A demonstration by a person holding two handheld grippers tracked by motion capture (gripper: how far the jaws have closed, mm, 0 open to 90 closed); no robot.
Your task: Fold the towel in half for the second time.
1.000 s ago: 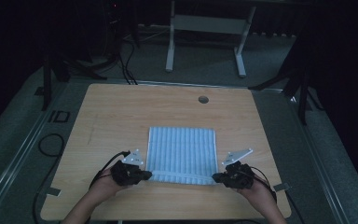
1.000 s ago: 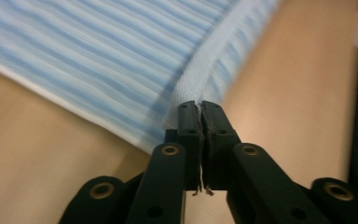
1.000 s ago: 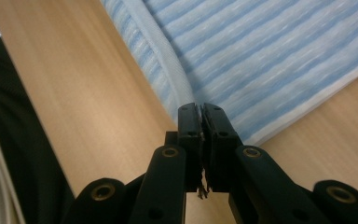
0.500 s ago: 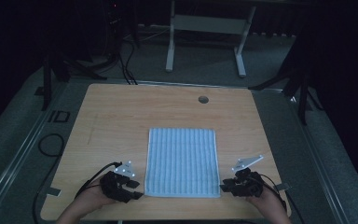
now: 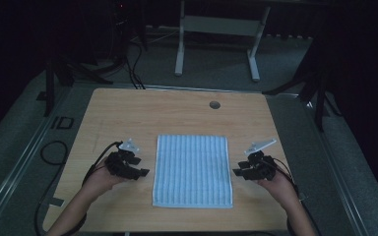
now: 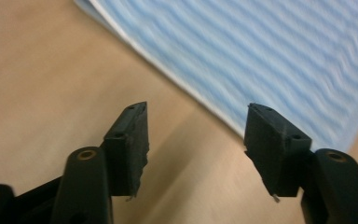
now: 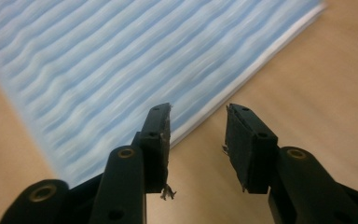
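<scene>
the blue striped towel (image 5: 193, 170) lies flat and folded on the desk (image 5: 128, 113), squared up between the two grippers — its left edge just ahead of the left gripper (image 5: 139, 171) and its right edge just ahead of the right gripper (image 5: 239, 171). it looks light, soft and limp: a ribbed cloth with a pale hem, likely to sag and drape the moment it leaves the wood, and unlikely to slip once pinched. in the left gripper view the towel's (image 6: 279, 60) edge runs slantwise just beyond the jaw tips; in the right gripper view the towel (image 7: 98, 70) reaches the tip of the left-hand jaw, its hem passing just ahead of the gap. both pairs of jaws stand spread with nothing between them, having just been opening, and bare desk shows in each gap. the best hold is probably at the hem or the corners, pinching all the layers together at once — a grip on the top layer alone would likely let the fold fall open.
</scene>
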